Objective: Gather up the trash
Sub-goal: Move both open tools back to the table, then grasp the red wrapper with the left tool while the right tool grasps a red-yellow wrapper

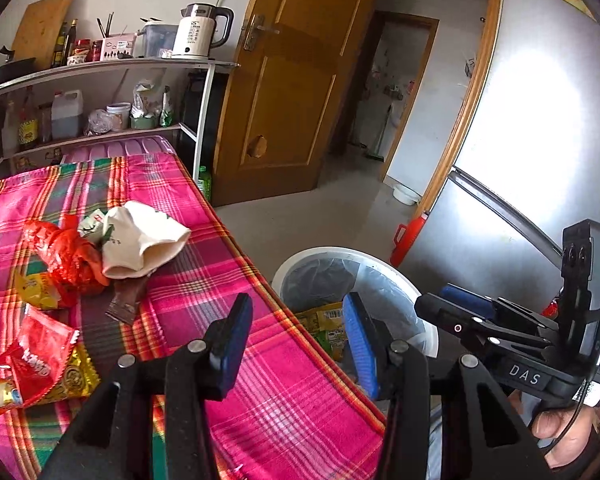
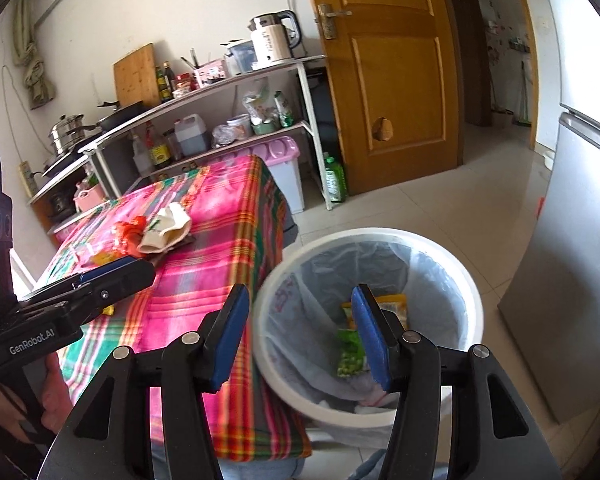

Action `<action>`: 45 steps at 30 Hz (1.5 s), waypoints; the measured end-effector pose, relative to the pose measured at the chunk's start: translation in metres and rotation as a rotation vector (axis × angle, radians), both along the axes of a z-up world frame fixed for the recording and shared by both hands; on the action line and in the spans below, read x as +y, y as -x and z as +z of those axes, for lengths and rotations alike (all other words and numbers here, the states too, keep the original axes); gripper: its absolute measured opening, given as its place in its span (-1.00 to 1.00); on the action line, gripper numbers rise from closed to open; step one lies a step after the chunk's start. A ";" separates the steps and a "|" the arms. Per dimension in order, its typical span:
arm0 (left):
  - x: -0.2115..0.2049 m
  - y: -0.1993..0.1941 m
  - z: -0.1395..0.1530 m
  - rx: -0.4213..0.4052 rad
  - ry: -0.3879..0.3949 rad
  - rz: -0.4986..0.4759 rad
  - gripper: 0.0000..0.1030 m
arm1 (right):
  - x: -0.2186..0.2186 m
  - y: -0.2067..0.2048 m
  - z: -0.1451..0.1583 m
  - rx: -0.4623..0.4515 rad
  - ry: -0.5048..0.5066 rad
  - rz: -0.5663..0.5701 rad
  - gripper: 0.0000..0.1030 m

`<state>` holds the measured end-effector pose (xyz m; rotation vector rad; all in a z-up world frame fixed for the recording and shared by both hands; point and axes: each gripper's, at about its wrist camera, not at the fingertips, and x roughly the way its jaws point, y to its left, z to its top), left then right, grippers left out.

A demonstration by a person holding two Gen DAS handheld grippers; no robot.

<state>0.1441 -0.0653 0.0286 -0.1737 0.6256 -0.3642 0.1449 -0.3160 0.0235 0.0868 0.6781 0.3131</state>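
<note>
Both grippers empty, jaws apart, nothing between the pads. Left gripper (image 1: 296, 344) hangs over the bench (image 1: 260, 380) edge next to the bin; right gripper (image 2: 300, 336) sits above the white lined trash bin (image 2: 474, 292), which stands on the floor just beside the bench so wrappers can go straight in. Yellow and green wrappers (image 2: 350, 350) already lie in the bin bottom, so part of the job looks done. Remaining trash is on the plaid cloth: red plastic bag (image 1: 70, 258), cream crumpled bag (image 1: 140, 240), brown wrapper (image 1: 126, 300), red snack packets (image 1: 40, 364), yellow packet (image 1: 34, 290). Likely next: reach back to that pile, it's well apart from the bin
</note>
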 end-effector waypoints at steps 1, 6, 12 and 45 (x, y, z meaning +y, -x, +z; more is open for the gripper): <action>0.005 0.003 0.001 -0.003 0.001 0.011 -0.05 | 0.005 0.003 0.002 -0.008 0.001 0.013 0.05; 0.029 0.022 0.004 -0.029 -0.015 0.067 -0.05 | 0.026 0.012 0.006 -0.020 0.003 0.062 0.06; 0.057 0.041 0.003 -0.049 -0.019 0.125 -0.05 | 0.050 0.019 0.008 -0.030 0.008 0.110 0.05; 0.179 0.065 -0.036 0.027 -0.064 0.349 0.11 | 0.138 0.010 -0.008 0.029 0.023 0.327 -0.07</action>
